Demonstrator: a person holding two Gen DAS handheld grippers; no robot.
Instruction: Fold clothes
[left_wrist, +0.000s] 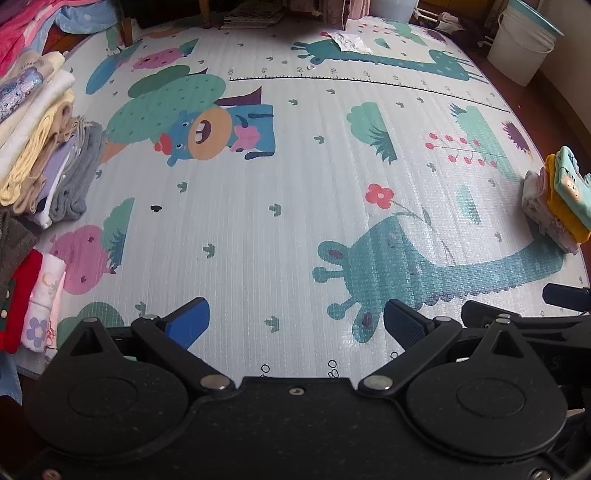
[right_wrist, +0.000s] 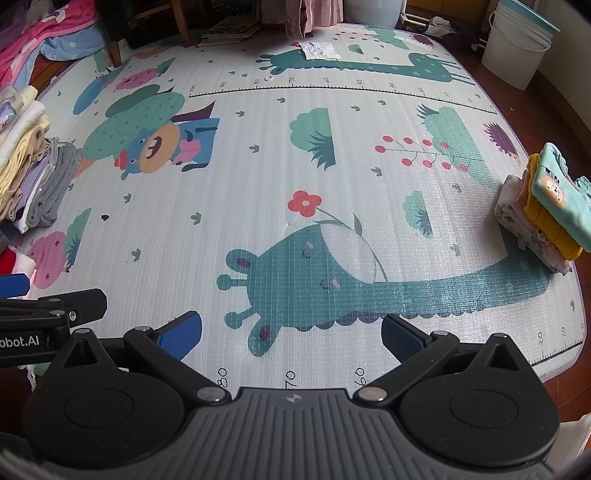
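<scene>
Two grippers: both hover over a cartoon-printed play mat (left_wrist: 258, 229), side by side, neither touching any cloth
Left gripper (left_wrist: 295, 325): jaws spread wide, nothing between the blue pads, only bare mat beneath
Right gripper (right_wrist: 291, 332): jaws spread wide too, released, its pads framing the printed teal giraffe head (right_wrist: 295, 266)
Neighbouring tool: in the left wrist view the right gripper's black frame shows at the lower right edge; in the right wrist view the left gripper's black frame and a blue pad show at the lower left edge
Folded clothes, right pile (right_wrist: 543, 206): a small neat stack near the mat's right edge, teal piece with a cartoon print on top, a mustard one under it, pale pink and white ones below, well apart from both grippers
Clothes, left pile (left_wrist: 40, 147): a taller leaning stack at the mat's left edge, cream, white, yellow, beige, lavender and grey layers, the grey one lowest and nearest the mat's middle
More clothes, lower left (left_wrist: 33, 299): a red item and a white one with a flower print, just beside the left gripper's frame, along with something dark and knitted
Mat centre: bare
Paper (left_wrist: 347, 40): a crumpled white sheet on the far part of the mat
Bucket (left_wrist: 524, 40): white, on the wooden floor past the mat's far right corner
Far left corner: pink and blue bedding heaped up beside chair legs
</scene>
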